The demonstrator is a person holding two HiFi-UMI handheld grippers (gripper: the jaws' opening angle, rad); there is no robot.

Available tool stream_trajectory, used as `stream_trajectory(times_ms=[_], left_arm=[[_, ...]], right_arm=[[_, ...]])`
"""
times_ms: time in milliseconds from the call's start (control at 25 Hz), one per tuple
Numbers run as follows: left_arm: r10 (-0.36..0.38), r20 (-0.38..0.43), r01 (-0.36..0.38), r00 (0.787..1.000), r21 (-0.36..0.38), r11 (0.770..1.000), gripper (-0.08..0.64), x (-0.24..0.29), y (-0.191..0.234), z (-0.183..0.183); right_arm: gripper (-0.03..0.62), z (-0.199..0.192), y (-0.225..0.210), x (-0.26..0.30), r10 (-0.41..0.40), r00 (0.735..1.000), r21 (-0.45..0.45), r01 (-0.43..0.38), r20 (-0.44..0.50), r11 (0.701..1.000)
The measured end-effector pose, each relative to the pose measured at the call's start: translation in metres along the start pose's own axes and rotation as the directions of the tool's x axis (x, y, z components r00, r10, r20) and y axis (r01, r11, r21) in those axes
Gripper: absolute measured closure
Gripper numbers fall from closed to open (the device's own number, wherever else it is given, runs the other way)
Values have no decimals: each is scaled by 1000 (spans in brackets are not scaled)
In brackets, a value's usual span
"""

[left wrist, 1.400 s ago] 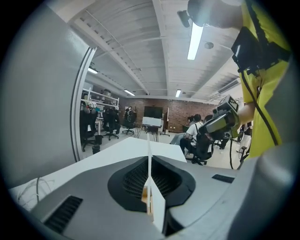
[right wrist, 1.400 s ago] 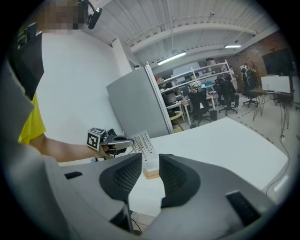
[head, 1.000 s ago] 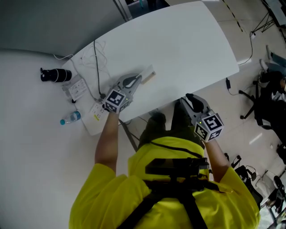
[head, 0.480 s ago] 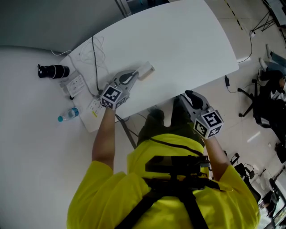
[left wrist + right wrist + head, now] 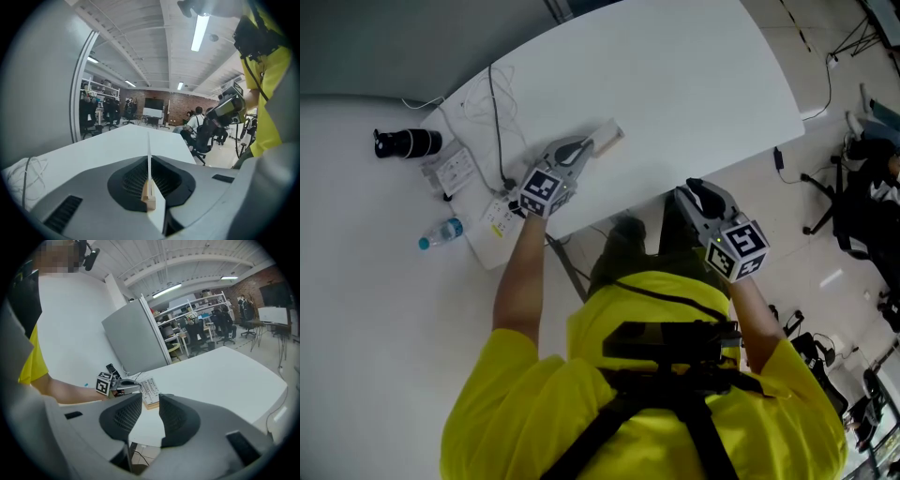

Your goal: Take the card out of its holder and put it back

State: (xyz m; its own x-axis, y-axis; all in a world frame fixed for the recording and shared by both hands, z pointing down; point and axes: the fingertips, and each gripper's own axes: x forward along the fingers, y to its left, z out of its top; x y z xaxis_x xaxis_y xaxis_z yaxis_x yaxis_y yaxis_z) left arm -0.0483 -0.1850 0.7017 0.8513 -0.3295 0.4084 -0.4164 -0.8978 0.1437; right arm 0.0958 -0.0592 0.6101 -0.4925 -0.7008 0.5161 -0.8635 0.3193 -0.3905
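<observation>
Over the white desk [image 5: 694, 75], the left gripper's [image 5: 586, 152] jaws clamp the card [image 5: 609, 139] edge-on, its length running far-right, while the right gripper [image 5: 690, 192] waits open-jawed, well apart.

A smooth, matt white bench [image 5: 675, 84] is shown; the card [image 5: 149, 154] appears paper-thin, its holder [image 5: 148, 200] pale wood.

White table [image 5: 694, 84], pale floor [image 5: 366, 356], brick wall [image 5: 180, 105], ceiling strip lights [image 5: 200, 33]

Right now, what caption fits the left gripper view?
Left gripper shut on an edge-on white card with its wooden holder, white table beyond.
</observation>
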Motion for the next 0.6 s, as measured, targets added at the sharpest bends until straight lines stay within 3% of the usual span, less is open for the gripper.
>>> stream_trajectory(times_ms=[320, 400, 600], left_arm=[[51, 7, -51, 999, -55, 997, 535, 8, 6, -16], [79, 42, -75, 996, -81, 994, 494, 0, 7, -6], [224, 162, -199, 961, -161, 967, 474, -47, 20, 40]], right_arm=[[472, -3, 1, 2, 9, 1000, -7, -9, -17, 1000], [472, 0, 3, 1, 15, 1000, -14, -15, -8, 1000], [472, 22, 4, -1, 17, 999, -44, -16, 32, 999]])
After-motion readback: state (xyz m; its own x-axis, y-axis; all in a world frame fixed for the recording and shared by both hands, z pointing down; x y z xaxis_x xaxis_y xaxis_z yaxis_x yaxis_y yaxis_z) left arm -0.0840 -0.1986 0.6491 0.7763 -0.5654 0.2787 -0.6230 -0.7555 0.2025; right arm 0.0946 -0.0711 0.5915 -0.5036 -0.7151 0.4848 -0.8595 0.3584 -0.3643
